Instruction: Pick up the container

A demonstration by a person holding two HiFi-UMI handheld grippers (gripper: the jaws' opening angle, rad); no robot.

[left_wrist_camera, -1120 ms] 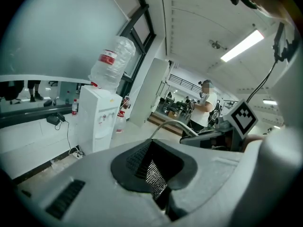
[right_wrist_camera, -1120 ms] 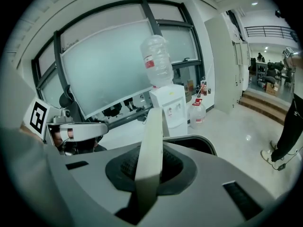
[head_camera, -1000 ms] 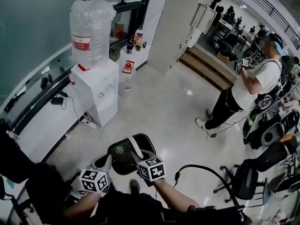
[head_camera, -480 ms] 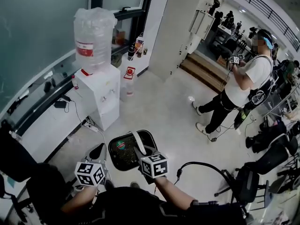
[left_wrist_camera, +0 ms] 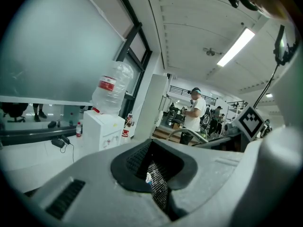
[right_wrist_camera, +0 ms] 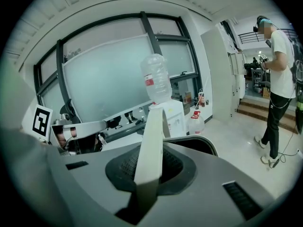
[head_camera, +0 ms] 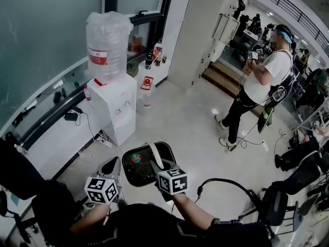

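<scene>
The container (head_camera: 140,175) is a black mesh bin with a white strap handle (head_camera: 154,155) and something green and red inside. It hangs just ahead of me, above the floor. My right gripper (head_camera: 157,168) is shut on the handle. In the right gripper view the white handle (right_wrist_camera: 152,136) runs up out of the closed jaws of the right gripper (right_wrist_camera: 147,176), with the bin's rim (right_wrist_camera: 202,144) behind. My left gripper (head_camera: 111,167) is beside the bin's left side, shut with nothing clearly held. In its own view the left gripper (left_wrist_camera: 156,186) shows only a sliver of mesh in the slit.
A white water dispenser (head_camera: 117,107) with a big clear bottle (head_camera: 107,40) stands by the window wall, and a jug (head_camera: 147,89) sits on the floor beside it. A person (head_camera: 259,81) stands at the right near steps (head_camera: 226,78). Black chairs (head_camera: 288,189) and a cable loop (head_camera: 229,183) lie at the right.
The bin and both grippers have drifted a little to the right, with the handle still gripped. My left gripper has dropped slightly away from the bin. The standing person has stepped farther off.
</scene>
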